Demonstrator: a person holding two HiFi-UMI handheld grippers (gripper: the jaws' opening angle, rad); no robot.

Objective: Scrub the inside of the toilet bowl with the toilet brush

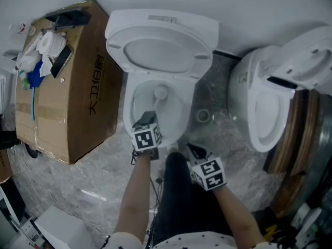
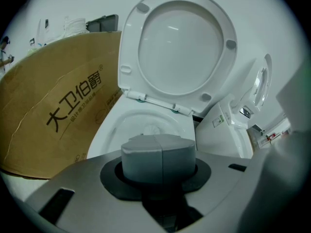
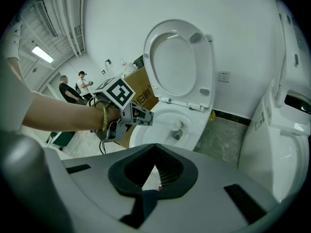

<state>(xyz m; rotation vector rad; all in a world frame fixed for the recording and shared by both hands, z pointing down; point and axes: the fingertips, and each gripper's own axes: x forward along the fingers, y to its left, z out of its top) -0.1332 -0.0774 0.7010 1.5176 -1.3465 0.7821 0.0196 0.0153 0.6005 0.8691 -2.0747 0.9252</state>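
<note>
The left gripper (image 1: 148, 118) is the one at work; its fingers are pressed onto the grey handle of the toilet brush (image 1: 160, 93), and in the left gripper view this handle fills the gap between them, seen from its end. In the head view the brush runs from the fingers toward the upper part of the frame; its long axis lies nearly in line with the gripper and slants down into the toilet bowl (image 1: 134, 105). The white head sits low in the bowl, a little above the centre of the frame, toward the back of the basin; whether it touches the porcelain I cannot tell.

The right gripper (image 1: 195, 151) hangs at the lower right, outside the bowl; its fingers are spread and nothing is between them. The left hand is therefore clearly the nearer one; I judge that the scrubbing must come from it, by sweeping the head around the inner wall with the handle kept off the rim.

The raised lid (image 1: 162, 53) stands at the top centre, so the opening is free. The porcelain looks smooth and glossy; the floor (image 1: 98, 170) is grey marbled stone with some shine. At the left a cardboard box (image 1: 78, 102) stands just beside the toilet; at the right is a second toilet (image 1: 259, 110); the wall behind is plain white.
</note>
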